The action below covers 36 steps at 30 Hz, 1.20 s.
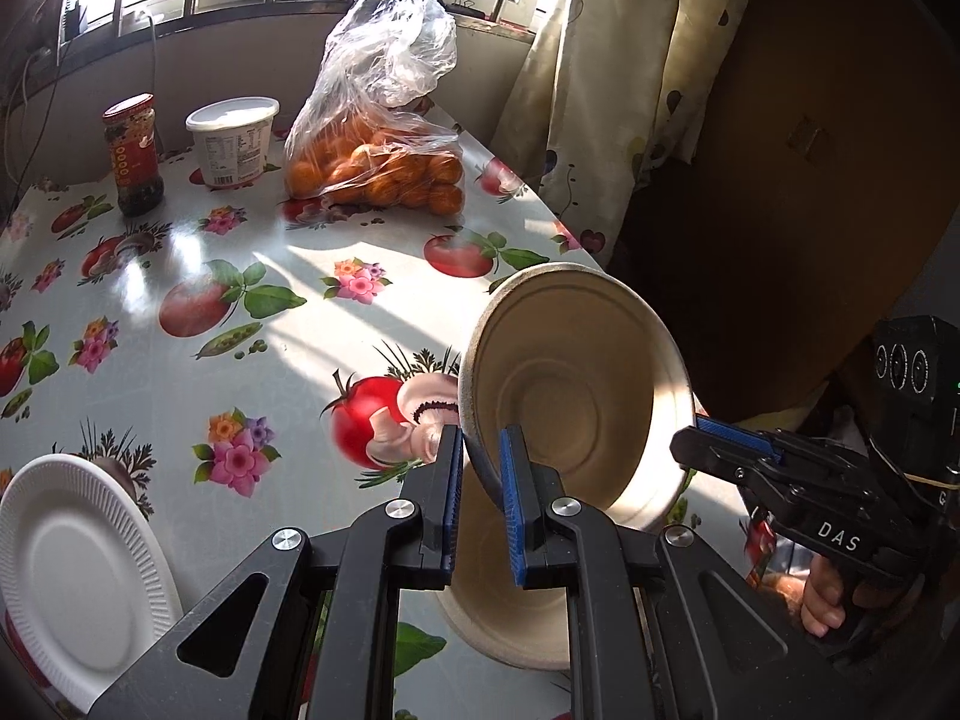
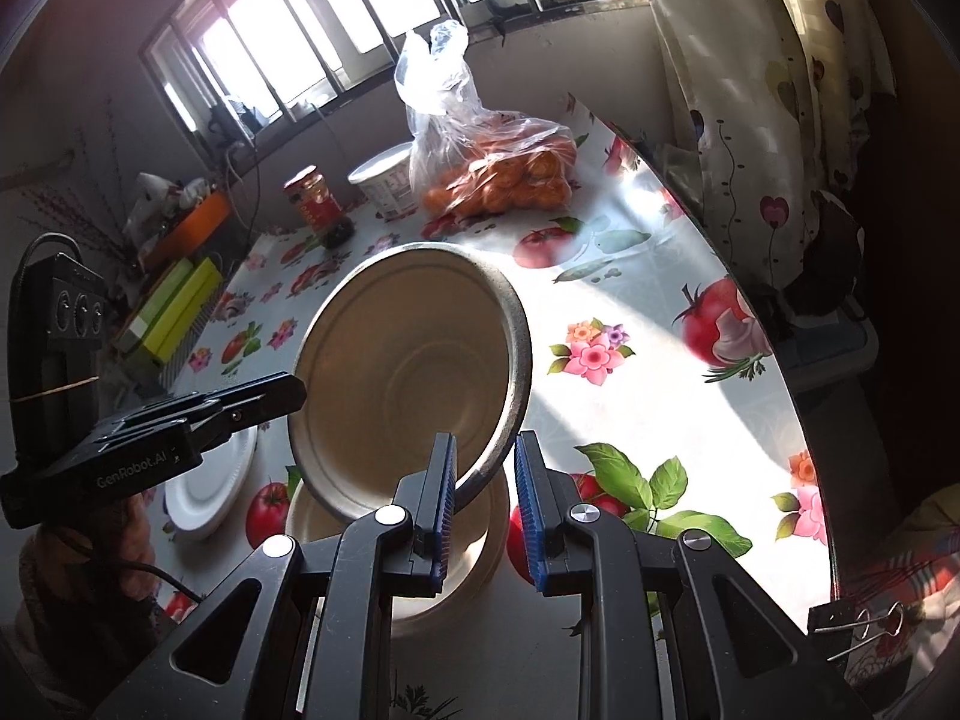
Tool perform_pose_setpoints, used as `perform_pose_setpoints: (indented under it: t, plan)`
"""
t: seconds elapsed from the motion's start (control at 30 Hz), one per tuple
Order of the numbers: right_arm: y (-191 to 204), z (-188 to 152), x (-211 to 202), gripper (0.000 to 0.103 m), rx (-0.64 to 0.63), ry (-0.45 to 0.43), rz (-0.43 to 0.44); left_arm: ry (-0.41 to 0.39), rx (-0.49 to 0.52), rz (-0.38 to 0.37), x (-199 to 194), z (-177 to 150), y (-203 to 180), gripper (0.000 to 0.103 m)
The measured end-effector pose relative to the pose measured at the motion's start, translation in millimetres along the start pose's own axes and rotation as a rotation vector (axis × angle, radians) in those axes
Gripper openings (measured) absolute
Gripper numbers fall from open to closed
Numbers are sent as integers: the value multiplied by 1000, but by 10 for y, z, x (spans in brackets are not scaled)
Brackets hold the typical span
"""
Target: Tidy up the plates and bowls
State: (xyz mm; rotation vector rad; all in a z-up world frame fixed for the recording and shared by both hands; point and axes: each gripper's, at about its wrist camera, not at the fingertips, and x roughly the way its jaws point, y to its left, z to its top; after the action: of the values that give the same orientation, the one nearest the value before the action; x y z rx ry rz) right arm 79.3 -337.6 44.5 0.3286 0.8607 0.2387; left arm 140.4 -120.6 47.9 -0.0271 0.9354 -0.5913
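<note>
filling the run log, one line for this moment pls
left gripper: shut on beige bowl rim | right gripper: same | bowl tilted above second bowl

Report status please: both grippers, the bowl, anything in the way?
Left gripper and right gripper shut on lifted bowl rim. Second bowl directly underneath. White plate aside.

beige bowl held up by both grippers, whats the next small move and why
Probably lower the beige bowl straight down into the second bowl on the table below it. Both the left gripper and the right gripper clamp its rim, it hangs tilted just above that bowl, and nesting them suits tidying.
</note>
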Motion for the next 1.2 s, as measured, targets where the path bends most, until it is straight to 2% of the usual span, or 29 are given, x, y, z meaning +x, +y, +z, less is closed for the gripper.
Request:
perform_pose_setpoints:
  t: [0.63,1.2]
  plan:
    - [162,-254,-85,21,-5,26,11,7,-11,-1,-182,-271,41,13]
    - [166,-421,-42,21,1,51,2,46,-11,24,-122,-446,36,13]
